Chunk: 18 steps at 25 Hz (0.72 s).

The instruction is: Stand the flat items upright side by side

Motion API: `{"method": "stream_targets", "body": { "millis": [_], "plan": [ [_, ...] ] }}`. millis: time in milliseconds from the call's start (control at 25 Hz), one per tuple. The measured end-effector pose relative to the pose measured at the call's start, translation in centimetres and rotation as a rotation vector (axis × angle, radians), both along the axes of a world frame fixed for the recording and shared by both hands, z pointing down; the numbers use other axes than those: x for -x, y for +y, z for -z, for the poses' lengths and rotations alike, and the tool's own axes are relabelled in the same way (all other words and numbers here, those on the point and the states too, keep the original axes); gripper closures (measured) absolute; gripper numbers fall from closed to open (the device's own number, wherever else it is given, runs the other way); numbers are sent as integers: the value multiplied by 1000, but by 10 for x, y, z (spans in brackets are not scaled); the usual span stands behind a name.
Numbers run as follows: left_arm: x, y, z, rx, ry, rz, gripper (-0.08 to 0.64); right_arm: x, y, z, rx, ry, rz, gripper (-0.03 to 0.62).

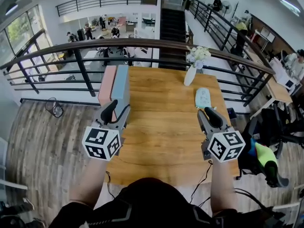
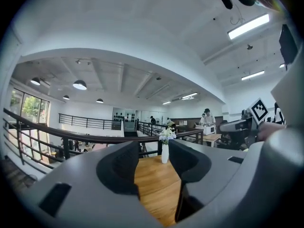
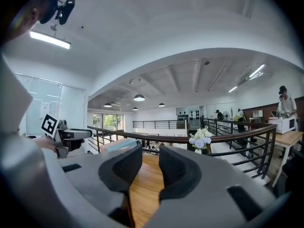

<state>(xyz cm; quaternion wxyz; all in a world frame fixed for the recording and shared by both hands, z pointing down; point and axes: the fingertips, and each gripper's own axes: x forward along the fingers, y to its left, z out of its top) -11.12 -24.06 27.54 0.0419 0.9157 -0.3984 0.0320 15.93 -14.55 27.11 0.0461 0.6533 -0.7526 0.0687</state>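
At the far left edge of the light wooden desk [image 1: 161,127], the pink flat slab [image 1: 106,85] and the pale blue flat slab [image 1: 120,82] sit touching side by side. Their near ends are cut off behind my left claw [image 2: 154,163], and I cannot tell whether they stand or lie. My left claw is moderately spread and my right claw [image 3: 150,167] only narrowly parted, both empty, while at the far edge the white vase [image 1: 189,76] holds pale flowers [image 1: 198,54] and a mint oval flat item [image 1: 203,98] lies near the right edge.
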Motion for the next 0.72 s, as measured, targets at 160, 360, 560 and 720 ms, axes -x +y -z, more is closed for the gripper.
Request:
{"method": "stream_targets", "body": {
  "millis": [160, 360, 560, 720],
  "plan": [
    [-13, 15, 9, 12, 11, 17, 408, -15, 8, 9, -27, -17, -2, 526],
    [-22, 33, 20, 6, 16, 27, 518, -28, 20, 19, -55, 13, -10, 546],
    [-22, 42, 25, 46, 56, 16, 531, -34, 27, 20, -48, 21, -10, 574],
    [-27, 48, 25, 23, 10, 35, 531, -41, 33, 22, -58, 61, -27, 576]
  ]
}}
